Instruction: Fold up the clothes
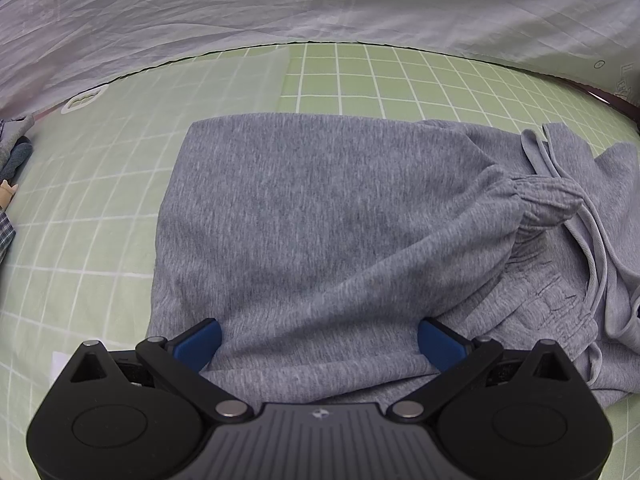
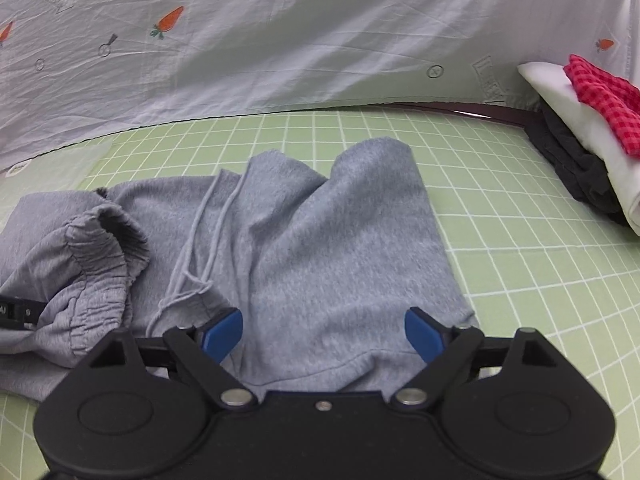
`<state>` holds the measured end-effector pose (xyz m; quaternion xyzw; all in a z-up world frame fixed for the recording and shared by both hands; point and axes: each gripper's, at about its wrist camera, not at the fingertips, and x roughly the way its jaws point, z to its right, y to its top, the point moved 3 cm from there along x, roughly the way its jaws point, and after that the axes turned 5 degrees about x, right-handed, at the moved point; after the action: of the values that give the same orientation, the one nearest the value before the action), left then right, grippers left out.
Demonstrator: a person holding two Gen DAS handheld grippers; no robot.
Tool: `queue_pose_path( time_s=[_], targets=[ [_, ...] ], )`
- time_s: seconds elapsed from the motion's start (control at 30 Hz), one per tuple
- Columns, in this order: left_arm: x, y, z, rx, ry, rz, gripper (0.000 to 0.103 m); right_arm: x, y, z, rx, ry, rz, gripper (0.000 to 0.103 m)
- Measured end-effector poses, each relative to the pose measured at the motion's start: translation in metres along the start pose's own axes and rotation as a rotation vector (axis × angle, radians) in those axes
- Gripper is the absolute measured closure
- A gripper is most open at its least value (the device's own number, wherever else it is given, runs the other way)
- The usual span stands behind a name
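Observation:
Grey sweatpants (image 1: 300,208) lie folded on the green grid mat (image 1: 360,76), with an elastic cuff (image 1: 548,200) and drawstring (image 1: 596,248) at their right. My left gripper (image 1: 319,330) hovers over the near edge, open, its blue pads (image 1: 200,340) wide apart and gripping nothing. In the right wrist view the same sweatpants (image 2: 340,240) rise in a loose, rumpled fold, with the cuff (image 2: 100,248) on the left and the drawstring (image 2: 192,248) beside it. My right gripper (image 2: 323,320) stands open over that fold's near edge, the cloth lying between its pads (image 2: 224,332) unpinched.
A wrinkled white sheet (image 2: 320,40) with carrot prints hangs behind the mat (image 2: 520,264). A stack of clothes (image 2: 600,92), red checked on white on dark, sits at the far right. More garments (image 1: 16,152) show at the left edge of the left wrist view.

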<state>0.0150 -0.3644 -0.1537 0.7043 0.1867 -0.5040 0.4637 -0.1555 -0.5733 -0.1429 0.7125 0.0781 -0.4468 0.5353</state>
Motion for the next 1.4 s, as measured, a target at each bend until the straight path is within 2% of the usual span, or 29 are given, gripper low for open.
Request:
queue_pose_path(
  time_s=[0.1, 0.13, 0.3, 0.4, 0.47, 0.57, 0.6, 0.63, 0.7, 0.73, 0.8, 0.9, 1.03, 1.17, 1.2, 1.27, 1.3, 1.4],
  targets=[
    [0.000, 0.000, 0.000, 0.001, 0.000, 0.000, 0.000, -0.004, 0.002, -0.018, -0.064, 0.056, 0.016, 0.014],
    [0.000, 0.000, 0.000, 0.001, 0.000, -0.002, 0.000, -0.004, 0.006, -0.016, -0.049, 0.055, 0.024, 0.013],
    [-0.002, 0.008, -0.002, 0.004, -0.017, -0.057, 0.000, 0.001, 0.031, 0.004, 0.078, 0.017, 0.061, 0.010],
    [-0.014, 0.016, -0.011, -0.044, -0.035, -0.033, 0.000, 0.011, 0.044, 0.015, 0.118, -0.030, 0.062, 0.010],
    [-0.022, 0.022, -0.018, -0.070, -0.018, -0.003, 0.000, 0.017, 0.051, 0.015, 0.121, -0.030, 0.069, 0.013],
    [-0.020, 0.031, -0.027, -0.091, 0.033, 0.001, 0.000, 0.023, 0.059, 0.001, 0.092, 0.024, 0.084, 0.027],
    [-0.016, 0.032, -0.029, -0.098, 0.048, -0.010, 0.000, 0.027, 0.061, -0.007, 0.070, 0.041, 0.088, 0.038],
    [-0.011, 0.033, -0.033, -0.108, 0.057, -0.026, 0.000, 0.031, 0.064, -0.015, 0.044, 0.058, 0.091, 0.054],
    [0.000, 0.031, -0.038, -0.134, 0.060, -0.067, 0.000, 0.042, 0.068, -0.035, 0.013, 0.095, 0.077, 0.072],
    [0.005, 0.028, -0.040, -0.146, 0.057, -0.086, 0.000, 0.047, 0.069, -0.042, 0.006, 0.114, 0.068, 0.076],
    [0.012, 0.021, -0.041, -0.161, 0.050, -0.106, 0.000, 0.059, 0.070, -0.054, -0.010, 0.113, 0.048, 0.076],
    [0.011, 0.016, -0.041, -0.163, 0.050, -0.082, 0.000, 0.075, 0.070, -0.067, -0.018, 0.105, 0.017, 0.076],
    [0.011, 0.015, -0.041, -0.158, 0.050, -0.073, 0.000, 0.089, 0.067, -0.071, 0.026, 0.102, -0.026, 0.060],
    [0.011, 0.015, -0.039, -0.153, 0.051, -0.062, 0.000, 0.094, 0.062, -0.075, 0.007, 0.089, -0.028, 0.059],
    [0.011, 0.015, -0.039, -0.153, 0.052, -0.060, 0.000, 0.094, 0.061, -0.076, -0.005, 0.083, -0.023, 0.064],
    [0.012, 0.015, -0.039, -0.152, 0.052, -0.057, 0.000, 0.093, 0.062, -0.072, 0.008, 0.076, -0.016, 0.082],
    [0.011, 0.015, -0.038, -0.152, 0.053, -0.055, 0.000, 0.092, 0.063, -0.068, 0.030, 0.082, -0.014, 0.097],
    [0.011, 0.014, -0.038, -0.153, 0.054, -0.048, 0.000, 0.082, 0.069, -0.056, 0.115, 0.125, 0.018, 0.097]
  ],
)
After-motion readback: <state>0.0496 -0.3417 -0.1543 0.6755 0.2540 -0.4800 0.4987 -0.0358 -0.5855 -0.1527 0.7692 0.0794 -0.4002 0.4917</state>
